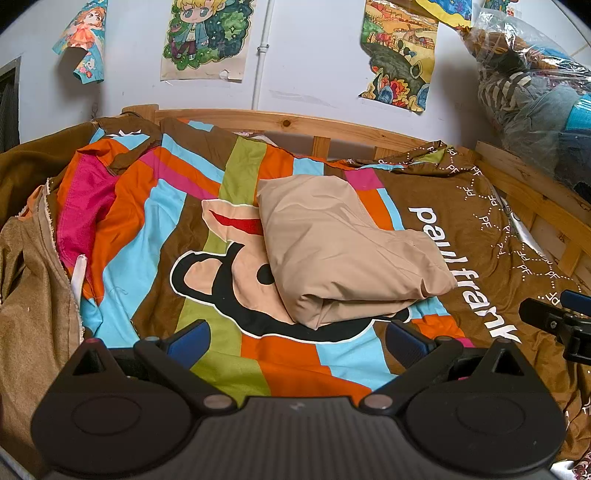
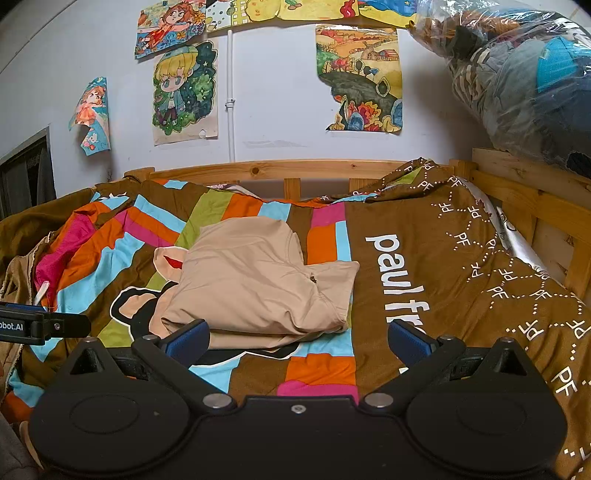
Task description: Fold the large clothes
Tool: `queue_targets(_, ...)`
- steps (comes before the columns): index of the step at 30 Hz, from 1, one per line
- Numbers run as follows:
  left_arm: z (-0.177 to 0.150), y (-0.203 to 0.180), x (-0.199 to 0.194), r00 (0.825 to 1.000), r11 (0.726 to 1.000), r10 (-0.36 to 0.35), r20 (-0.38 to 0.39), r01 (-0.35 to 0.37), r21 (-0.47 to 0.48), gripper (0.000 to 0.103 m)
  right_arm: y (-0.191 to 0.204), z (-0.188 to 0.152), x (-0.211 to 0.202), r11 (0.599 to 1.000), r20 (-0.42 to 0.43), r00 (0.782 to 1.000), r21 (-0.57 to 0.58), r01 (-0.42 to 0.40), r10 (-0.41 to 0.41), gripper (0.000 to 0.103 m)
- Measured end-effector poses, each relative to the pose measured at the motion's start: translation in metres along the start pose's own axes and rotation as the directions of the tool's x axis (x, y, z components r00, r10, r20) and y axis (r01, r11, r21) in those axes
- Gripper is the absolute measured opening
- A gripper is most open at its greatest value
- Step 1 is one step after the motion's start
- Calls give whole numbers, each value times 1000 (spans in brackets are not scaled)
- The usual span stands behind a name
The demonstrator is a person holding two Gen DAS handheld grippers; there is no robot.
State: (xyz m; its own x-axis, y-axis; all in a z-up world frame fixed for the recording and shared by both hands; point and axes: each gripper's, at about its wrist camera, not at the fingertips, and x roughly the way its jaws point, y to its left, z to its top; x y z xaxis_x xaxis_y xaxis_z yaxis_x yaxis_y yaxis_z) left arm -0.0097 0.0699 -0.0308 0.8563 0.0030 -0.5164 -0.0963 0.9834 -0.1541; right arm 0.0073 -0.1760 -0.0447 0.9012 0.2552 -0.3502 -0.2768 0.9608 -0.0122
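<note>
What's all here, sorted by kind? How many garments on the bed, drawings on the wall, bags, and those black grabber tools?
Folded beige garment on the striped cartoon bedspread: 1
Coloured paper drawings on the wall: at least 5
Clear plastic bag of clothes: 1
Black hand-held grippers, left and right, jaws open: 2
Total: 9

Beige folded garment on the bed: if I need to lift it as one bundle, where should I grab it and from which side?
Probably the thick folded edge nearest the cameras, coming in low from the front. On the beige garment the layers stack along that near edge, so one pinch should catch them all. The right tool is open and closest, with one finger by the edge; the left tool is open too.
</note>
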Motion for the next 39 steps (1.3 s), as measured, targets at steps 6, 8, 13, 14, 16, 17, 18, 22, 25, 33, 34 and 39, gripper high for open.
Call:
queue_targets(6, 0, 0, 0, 1000, 1000, 1, 0, -1, 0, 102, 1, 0, 0, 1000, -1, 1000, 1, 1, -1, 102)
queue_targets(8, 0, 0, 0, 1000, 1000, 1, 0, -1, 0, 102, 1, 0, 0, 1000, -1, 1000, 2, 2, -2, 102)
queue_targets(13, 0, 0, 0, 1000, 1000, 1, 0, -1, 0, 102, 1, 0, 0, 1000, -1, 1000, 2, 1, -1, 102)
queue_targets(14, 0, 0, 0, 1000, 1000, 1, 0, -1, 1, 102, 1, 0, 0, 1000, -2, 1000, 2, 2, -2, 102)
queue_targets(16, 0, 0, 0, 1000, 1000, 2, 0, -2, 0, 102, 1, 0, 0, 1000, -2, 1000, 2, 1, -1, 102)
queue_targets(17, 0, 0, -1, 1000, 1000, 2, 1, -2, 0, 102, 1, 0, 0, 1000, -2, 1000, 2, 1, -1, 102)
queue_targets(18, 0, 0, 0, 1000, 1000, 2, 0, -2, 0, 102, 1, 0, 0, 1000, -2, 1000, 2, 1, -1, 102)
queue_targets(22, 0, 0, 0, 1000, 1000, 2, 0, -2, 1, 102, 1, 0, 0, 1000, -2, 1000, 3, 2, -2, 102)
queue_targets(25, 0, 0, 0, 1000, 1000, 2, 0, -2, 1, 102, 2, 0, 0, 1000, -3, 1000, 3, 1, -1, 102)
queue_targets(33, 0, 2, 0, 1000, 1000, 3, -2, -3, 2, 102, 4, -3, 0, 1000, -6, 1000, 2, 2, -2, 102)
queue_targets(34, 0, 2, 0, 1000, 1000, 3, -3, -3, 2, 102, 3, -3, 0, 1000, -7, 1000, 1, 2, -2, 102)
queue_targets(39, 0, 2, 0, 1000, 1000, 4, -2, -4, 3, 102, 3, -2, 0, 1000, -7, 1000, 1, 2, -2, 102)
